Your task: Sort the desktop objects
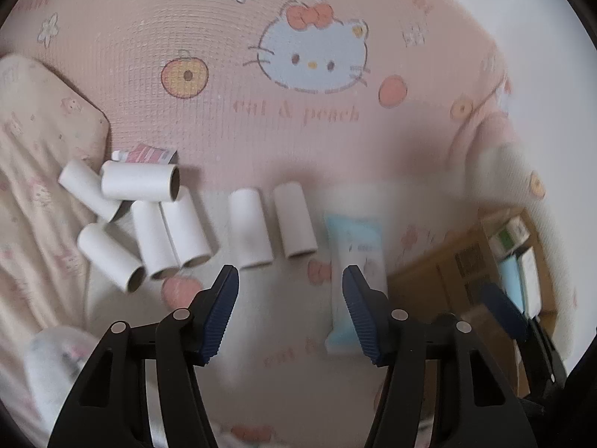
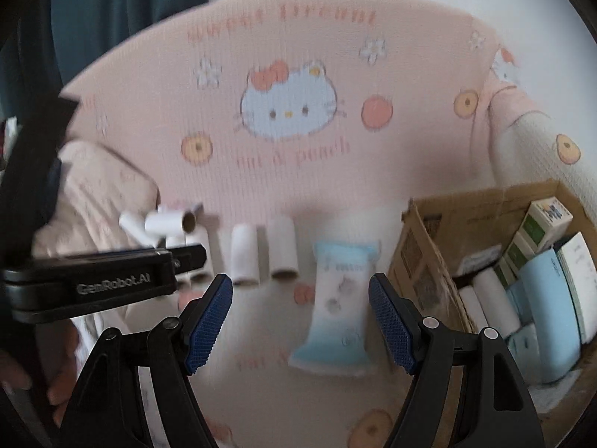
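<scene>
The blanket (image 1: 156, 56) is soft printed cloth with a fine woven grid. The tubes (image 1: 250, 229) look like matt white cardboard. The tissue pack (image 2: 337, 306) has smooth plastic wrap. The box (image 2: 429, 261) is plain brown cardboard. Ribbed blue pads (image 1: 220, 313) line black plastic jaws.

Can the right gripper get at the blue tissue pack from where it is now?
Probably yes: the right gripper is open, and the blue tissue pack lies flat just ahead between its fingers, nothing lying across it.
</scene>
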{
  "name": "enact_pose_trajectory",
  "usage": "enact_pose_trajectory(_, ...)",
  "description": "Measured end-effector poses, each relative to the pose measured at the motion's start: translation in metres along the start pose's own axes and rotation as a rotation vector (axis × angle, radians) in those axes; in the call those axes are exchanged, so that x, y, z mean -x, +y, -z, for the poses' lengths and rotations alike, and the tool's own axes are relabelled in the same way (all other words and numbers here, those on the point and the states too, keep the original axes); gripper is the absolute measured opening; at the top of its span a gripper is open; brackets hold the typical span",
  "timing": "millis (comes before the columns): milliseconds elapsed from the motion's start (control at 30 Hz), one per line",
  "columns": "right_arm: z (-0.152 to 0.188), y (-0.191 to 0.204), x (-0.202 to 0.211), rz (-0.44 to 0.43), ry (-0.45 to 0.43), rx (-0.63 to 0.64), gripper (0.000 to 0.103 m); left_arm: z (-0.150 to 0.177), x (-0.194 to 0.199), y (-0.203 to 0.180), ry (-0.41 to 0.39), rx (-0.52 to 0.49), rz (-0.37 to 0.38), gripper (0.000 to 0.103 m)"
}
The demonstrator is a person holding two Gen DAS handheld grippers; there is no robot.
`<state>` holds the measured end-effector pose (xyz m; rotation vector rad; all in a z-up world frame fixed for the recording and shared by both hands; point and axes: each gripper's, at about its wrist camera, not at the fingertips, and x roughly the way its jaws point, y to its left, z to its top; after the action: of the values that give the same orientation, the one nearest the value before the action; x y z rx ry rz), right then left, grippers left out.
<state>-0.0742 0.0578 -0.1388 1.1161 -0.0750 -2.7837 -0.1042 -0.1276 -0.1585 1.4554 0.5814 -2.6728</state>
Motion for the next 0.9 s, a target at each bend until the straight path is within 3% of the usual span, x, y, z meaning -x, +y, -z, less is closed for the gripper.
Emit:
enact_pose_trajectory(133, 0.004, 0.005, -0.008, -0.074, -0.039, -0.045, 0.073, 0.003, -0.012, 0.016, -0.069, -0.006, -0.023, 0.052)
enact_pose_trajectory(233, 0.012, 0.016, -0.024, -0.093, -0.01, -0.028, 0.073, 0.009, -0.018, 0.029, -0.12, -0.018, -0.025, 0.051)
enact_pose_trajectory(333, 0.025, 0.027, -0.04, -0.094, -0.006, -0.005, 0.073, 0.012, -0.025, 0.052, -0.146, 0.052, 0.008, 0.051)
enact_pose_trajectory(400, 0.032, 0.035, -0.047, -0.119, -0.028, 0.02, 0.073, 0.017, -0.029, 0.076, -0.182, 0.155, 0.043, 0.051)
enact_pose_trajectory(467, 0.039, 0.043, -0.051, -0.127, -0.05, 0.066, 0.073, 0.02, -0.033, 0.094, -0.189, 0.24, 0.028, 0.041)
enact_pose_trajectory(600, 0.048, 0.059, -0.074, -0.152, -0.013, 0.065, 0.073, 0.018, -0.035, 0.123, -0.207, 0.369, 0.03, 0.038)
enact_pose_trajectory(800, 0.046, 0.081, -0.103, -0.211, 0.01, 0.115, 0.073, 0.006, -0.044, 0.137, -0.183, 0.366, -0.042, 0.038)
enact_pose_trajectory(900, 0.043, 0.086, -0.116, -0.251, 0.026, 0.094, 0.073, 0.007, -0.057, 0.143, -0.138, 0.405, 0.034, 0.038)
